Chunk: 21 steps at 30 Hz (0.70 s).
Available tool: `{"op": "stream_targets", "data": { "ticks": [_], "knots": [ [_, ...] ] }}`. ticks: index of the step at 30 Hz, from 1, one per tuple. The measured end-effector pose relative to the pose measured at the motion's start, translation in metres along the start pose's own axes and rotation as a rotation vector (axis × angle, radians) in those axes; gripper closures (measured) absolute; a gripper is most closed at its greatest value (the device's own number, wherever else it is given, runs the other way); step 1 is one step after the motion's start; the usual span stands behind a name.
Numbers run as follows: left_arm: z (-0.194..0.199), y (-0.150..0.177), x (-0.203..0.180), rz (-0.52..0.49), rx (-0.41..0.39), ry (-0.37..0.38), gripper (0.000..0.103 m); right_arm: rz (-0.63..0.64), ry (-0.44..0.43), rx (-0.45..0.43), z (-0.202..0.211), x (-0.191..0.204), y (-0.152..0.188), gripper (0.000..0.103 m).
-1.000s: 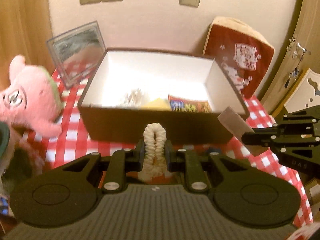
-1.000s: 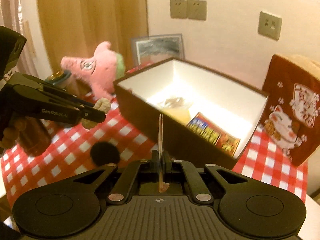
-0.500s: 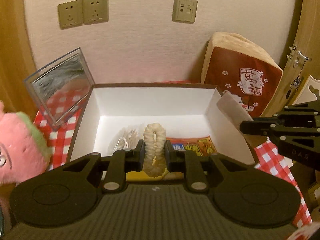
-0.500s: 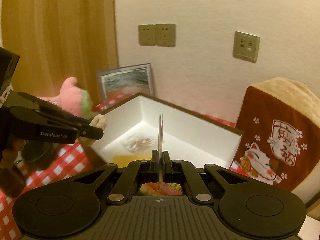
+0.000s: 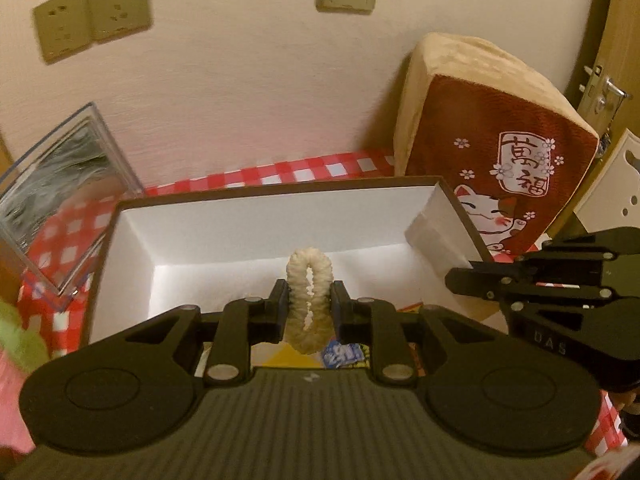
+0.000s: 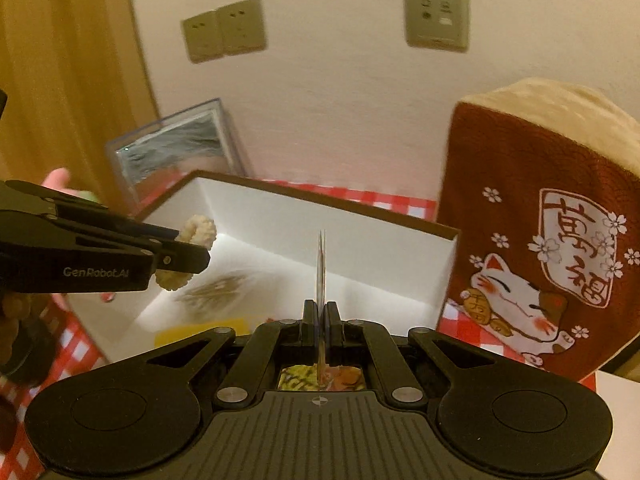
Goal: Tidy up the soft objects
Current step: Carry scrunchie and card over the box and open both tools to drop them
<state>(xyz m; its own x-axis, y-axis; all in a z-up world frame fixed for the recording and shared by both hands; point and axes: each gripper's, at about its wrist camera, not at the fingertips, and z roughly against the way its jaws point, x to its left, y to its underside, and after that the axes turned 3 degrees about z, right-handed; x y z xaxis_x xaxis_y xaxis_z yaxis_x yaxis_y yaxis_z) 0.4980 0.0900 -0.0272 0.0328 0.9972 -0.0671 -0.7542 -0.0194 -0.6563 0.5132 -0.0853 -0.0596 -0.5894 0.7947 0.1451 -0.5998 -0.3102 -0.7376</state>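
A cream scrunchie (image 5: 295,288) stands upright between the pads of my left gripper (image 5: 308,300), whose jaws are opening while still touching it. It hangs over the white inside of the brown box (image 5: 280,194). In the right wrist view the same scrunchie (image 6: 198,228) shows at the left gripper (image 6: 188,252) above the box (image 6: 320,205). My right gripper (image 6: 321,312) is shut on a thin flat packet (image 6: 321,272), seen edge-on, also over the box. That packet (image 5: 430,236) appears whitish by the box's right wall.
Inside the box lie a clear bag (image 6: 216,292), a yellow item (image 6: 192,334) and a printed snack packet (image 5: 344,354). A red lucky-cat cushion (image 5: 500,152) leans on the wall at right. A clear case (image 5: 60,208) and a pink plush (image 5: 12,360) stand left on the checked cloth (image 5: 320,168).
Both grippers have moved forward from in front of the box to above its inside, carrying the scrunchie and the flat packet. The left jaws stand slightly wider.
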Motion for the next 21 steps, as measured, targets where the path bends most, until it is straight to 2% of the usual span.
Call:
{"op": "stream_targets", "data": {
  "ticks": [3, 6, 10, 21],
  "knots": [
    [-0.013, -0.01, -0.001, 0.005, 0.007, -0.023, 0.063, -0.032, 0.007, 0.0, -0.005, -0.008, -0.005, 0.1],
    [-0.022, -0.017, 0.003, 0.02, 0.019, -0.001, 0.06, -0.055, 0.013, -0.004, -0.007, -0.015, -0.009, 0.1],
    [-0.027, -0.023, 0.006, 0.024, 0.023, -0.006, 0.046, -0.08, 0.012, -0.008, -0.009, -0.021, -0.012, 0.1],
    [-0.019, -0.023, 0.016, 0.032, 0.02, -0.01, 0.045, -0.093, 0.012, 0.008, -0.015, -0.021, -0.013, 0.1]
  ]
}}
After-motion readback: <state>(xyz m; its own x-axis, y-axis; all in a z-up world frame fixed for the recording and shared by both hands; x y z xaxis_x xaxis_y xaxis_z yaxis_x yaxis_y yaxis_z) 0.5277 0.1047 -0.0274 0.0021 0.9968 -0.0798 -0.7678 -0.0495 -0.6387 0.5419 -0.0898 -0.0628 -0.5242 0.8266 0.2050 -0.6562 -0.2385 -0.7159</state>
